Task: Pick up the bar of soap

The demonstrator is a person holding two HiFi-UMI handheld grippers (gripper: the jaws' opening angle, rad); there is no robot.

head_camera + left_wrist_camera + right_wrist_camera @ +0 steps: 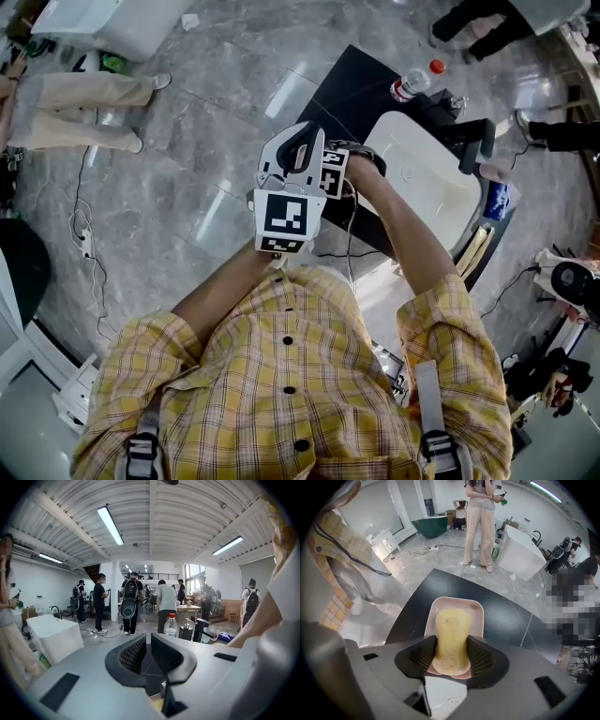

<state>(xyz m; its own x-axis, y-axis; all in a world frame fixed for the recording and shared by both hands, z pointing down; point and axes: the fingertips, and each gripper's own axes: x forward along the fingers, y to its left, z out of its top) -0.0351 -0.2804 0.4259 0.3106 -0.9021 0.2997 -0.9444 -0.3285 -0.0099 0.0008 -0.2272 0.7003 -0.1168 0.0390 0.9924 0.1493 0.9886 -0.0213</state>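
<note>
Soap bar (pixel 452 625) sits clamped between right gripper (pixel 451 644) fingers (pixel 483 658).

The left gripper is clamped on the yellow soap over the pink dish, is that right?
Wrong gripper. It is the right gripper that is clamped on the yellow soap over the pink dish, as the right gripper view shows. In the left gripper view, those jaws hold nothing.

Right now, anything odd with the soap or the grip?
Nothing alarming. The right gripper is shut on the soap bar over the pink dish. The bar looks waisted where the jaws press, and its lower end is pitted. Whether that is its moulded shape or squeeze, I cannot tell. The left gripper is shut and empty.
</note>
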